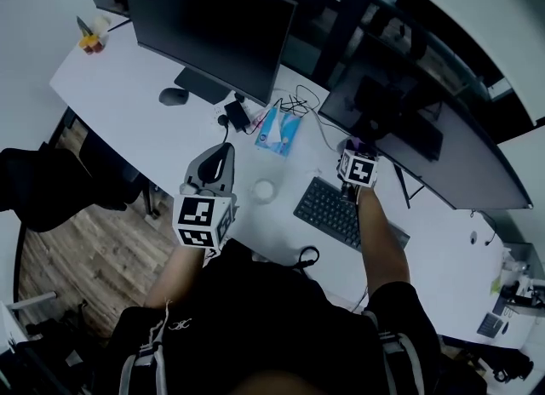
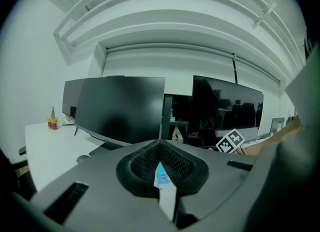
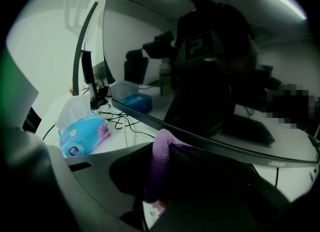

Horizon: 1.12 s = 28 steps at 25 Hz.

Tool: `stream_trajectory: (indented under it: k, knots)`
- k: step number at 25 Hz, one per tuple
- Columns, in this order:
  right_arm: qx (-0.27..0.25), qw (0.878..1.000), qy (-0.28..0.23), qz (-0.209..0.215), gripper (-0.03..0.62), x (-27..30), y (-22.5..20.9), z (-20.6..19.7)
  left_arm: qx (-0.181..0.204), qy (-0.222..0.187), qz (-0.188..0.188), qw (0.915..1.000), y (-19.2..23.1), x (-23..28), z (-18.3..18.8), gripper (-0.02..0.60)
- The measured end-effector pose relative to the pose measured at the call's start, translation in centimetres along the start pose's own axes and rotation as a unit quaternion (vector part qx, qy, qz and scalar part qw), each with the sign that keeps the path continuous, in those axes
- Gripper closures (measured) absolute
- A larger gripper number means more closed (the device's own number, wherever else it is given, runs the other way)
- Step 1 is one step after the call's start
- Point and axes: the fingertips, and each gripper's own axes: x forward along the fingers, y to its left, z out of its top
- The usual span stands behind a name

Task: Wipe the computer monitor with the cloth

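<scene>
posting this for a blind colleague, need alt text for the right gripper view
A purple cloth is pinched in the right tongs, close to the lower edge of a dark monitor whose screen reflects a person. To the left, a blue tissue pack and loose cables lie on a white desk.

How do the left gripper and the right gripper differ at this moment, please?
The right gripper is clamped on a purple cloth, whereas the left gripper is shut on nothing. The right gripper is close up to the lower edge of the right-hand monitor, while the left gripper is held over the near side of the desk, away from either screen. Both have their jaws together.
</scene>
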Motion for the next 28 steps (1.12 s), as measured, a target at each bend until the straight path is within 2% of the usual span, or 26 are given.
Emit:
stream_trajectory:
  k: [4,9,14,19,28]
  knots:
    - [0.003,1.0,0.006,-0.014,0.517,-0.1,2.1,1.4,-0.005,0.004,0.0,1.0,2.5,-0.3,-0.1,0.571]
    - [-0.022,1.0,0.005,-0.003,0.517,1.4,5.5,2.5,-0.015,0.015,-0.001,0.9998,4.7,-0.8,-1.4,0.571]
    - [-0.014,1.0,0.005,-0.007,0.517,2.1,8.0,3.7,-0.016,0.024,-0.007,0.9996,6.9,-1.9,-2.4,0.571]
    - [-0.026,1.0,0.007,-0.006,0.517,2.7,10.6,4.8,-0.009,0.021,-0.013,0.9997,9.0,-2.8,-2.0,0.571]
    - [-0.032,0.999,0.015,-0.002,0.517,3.7,13.9,6.1,-0.015,0.012,0.003,0.9998,12.8,-4.3,-1.2,0.571]
